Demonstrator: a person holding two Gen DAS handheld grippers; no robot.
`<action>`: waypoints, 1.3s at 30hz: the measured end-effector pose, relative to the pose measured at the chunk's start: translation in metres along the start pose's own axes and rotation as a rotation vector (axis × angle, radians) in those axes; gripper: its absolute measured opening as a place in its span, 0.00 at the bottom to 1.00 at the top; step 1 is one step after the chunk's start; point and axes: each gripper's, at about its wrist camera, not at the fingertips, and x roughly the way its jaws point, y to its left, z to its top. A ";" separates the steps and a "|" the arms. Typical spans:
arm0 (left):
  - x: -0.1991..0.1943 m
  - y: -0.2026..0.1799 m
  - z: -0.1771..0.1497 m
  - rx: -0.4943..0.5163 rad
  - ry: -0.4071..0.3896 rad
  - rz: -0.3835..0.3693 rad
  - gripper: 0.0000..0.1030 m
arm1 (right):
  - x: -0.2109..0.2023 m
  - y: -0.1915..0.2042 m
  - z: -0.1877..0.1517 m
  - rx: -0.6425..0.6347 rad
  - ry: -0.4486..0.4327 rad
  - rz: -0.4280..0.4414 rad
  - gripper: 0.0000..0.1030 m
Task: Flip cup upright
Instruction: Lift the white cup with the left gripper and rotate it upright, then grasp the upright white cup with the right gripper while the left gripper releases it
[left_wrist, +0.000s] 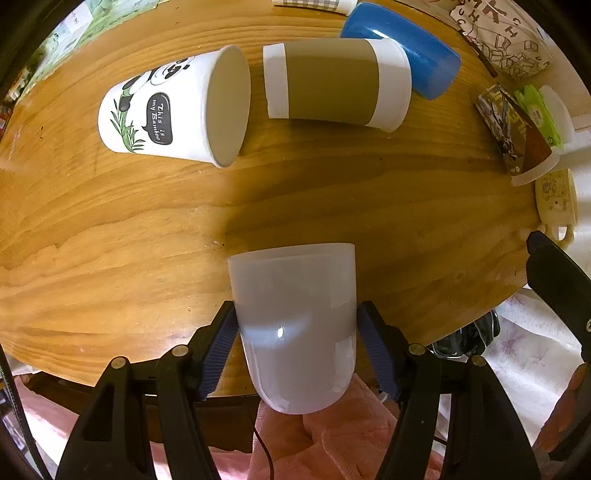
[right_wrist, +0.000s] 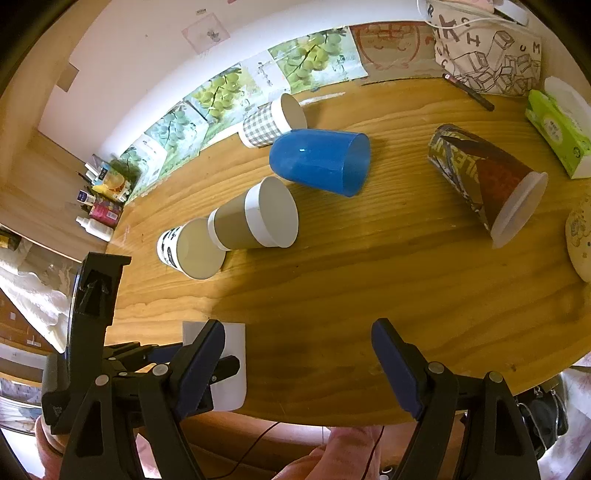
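Observation:
My left gripper (left_wrist: 297, 332) is shut on a plain white cup (left_wrist: 295, 325), its pads pressed on both sides, holding it at the near edge of the wooden table (left_wrist: 147, 229). The cup's rim points away from the camera toward the table; its rounded base faces me. In the right wrist view the same white cup (right_wrist: 234, 365) shows at lower left, partly hidden behind the left gripper. My right gripper (right_wrist: 299, 354) is open and empty over the table's near edge.
Lying on their sides: a panda cup (left_wrist: 166, 107), a brown-banded cup (left_wrist: 336, 83), a blue cup (left_wrist: 406, 48), a dark printed cup (left_wrist: 513, 136), a checked cup (right_wrist: 269, 122). A tissue pack (right_wrist: 557, 133) and tote bag (right_wrist: 484, 48) sit at the far right.

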 end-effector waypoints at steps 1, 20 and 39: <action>0.000 0.001 -0.001 -0.002 -0.001 -0.005 0.68 | 0.001 0.000 0.000 0.001 0.004 0.001 0.80; -0.014 0.027 -0.010 -0.007 -0.084 -0.102 0.74 | 0.032 0.017 0.009 -0.011 0.104 0.045 0.80; -0.034 0.058 -0.042 0.026 -0.194 -0.107 0.74 | 0.080 0.047 0.008 0.029 0.283 0.142 0.80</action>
